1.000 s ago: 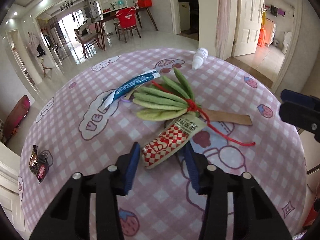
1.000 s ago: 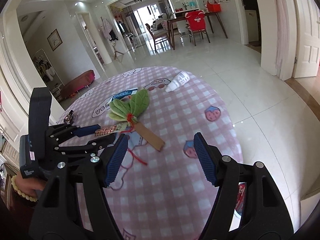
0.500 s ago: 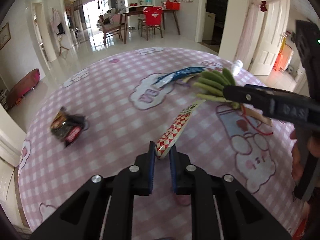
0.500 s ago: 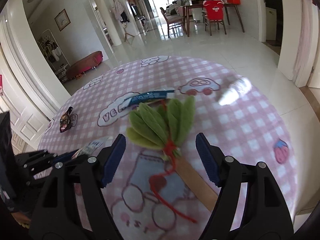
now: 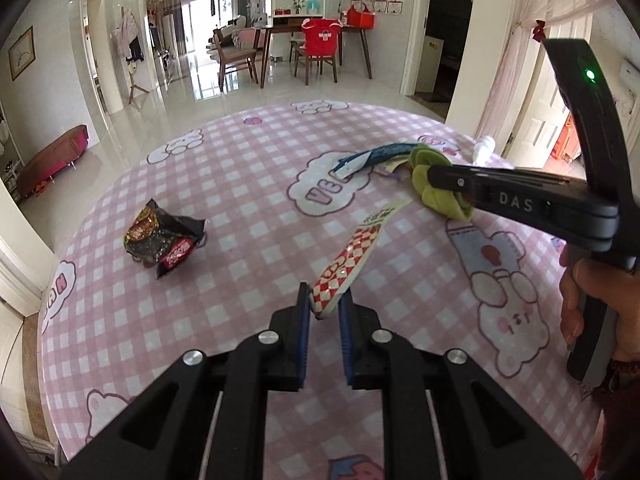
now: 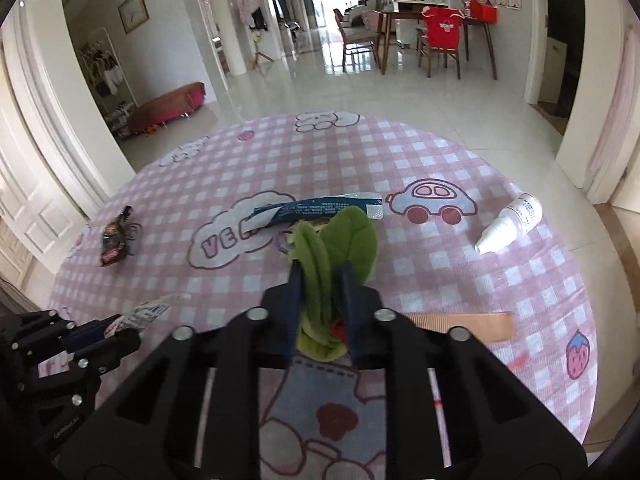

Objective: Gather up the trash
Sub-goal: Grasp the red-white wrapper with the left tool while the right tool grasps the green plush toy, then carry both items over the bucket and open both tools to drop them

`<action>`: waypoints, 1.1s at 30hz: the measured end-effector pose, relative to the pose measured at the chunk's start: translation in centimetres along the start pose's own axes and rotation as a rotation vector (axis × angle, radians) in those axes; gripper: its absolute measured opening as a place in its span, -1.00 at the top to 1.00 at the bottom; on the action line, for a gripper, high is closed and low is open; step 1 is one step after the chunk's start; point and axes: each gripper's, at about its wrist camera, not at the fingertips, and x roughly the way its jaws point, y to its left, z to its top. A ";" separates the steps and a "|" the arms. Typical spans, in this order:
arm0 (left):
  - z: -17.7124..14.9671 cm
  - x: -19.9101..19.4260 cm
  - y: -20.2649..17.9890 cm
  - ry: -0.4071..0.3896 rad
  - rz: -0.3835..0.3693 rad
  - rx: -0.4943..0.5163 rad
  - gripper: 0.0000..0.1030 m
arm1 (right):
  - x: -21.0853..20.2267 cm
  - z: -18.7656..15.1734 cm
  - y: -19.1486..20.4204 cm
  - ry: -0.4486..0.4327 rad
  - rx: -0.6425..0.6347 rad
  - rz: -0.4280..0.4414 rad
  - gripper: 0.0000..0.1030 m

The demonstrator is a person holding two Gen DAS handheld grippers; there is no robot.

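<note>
My left gripper (image 5: 323, 307) is matte black plastic, two angular arms each carrying a pair of round silver screws, and its fingers (image 5: 304, 320) are faced with ribbed blue pads. My right gripper (image 6: 320, 292) is built the same: black frame, silver screw heads, dark blue pads. Seen from the left gripper, the right one's side bears pale letters "DAS", and above those letters a small green light glows on its upright black handle. Below that handle, dark reddish beads circle my right wrist (image 5: 624, 368)
</note>
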 end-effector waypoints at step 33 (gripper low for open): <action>1.2 -9.1 -11.8 -0.123 -0.107 0.067 0.75 | -20.3 -5.6 -5.5 -0.269 0.117 0.112 0.78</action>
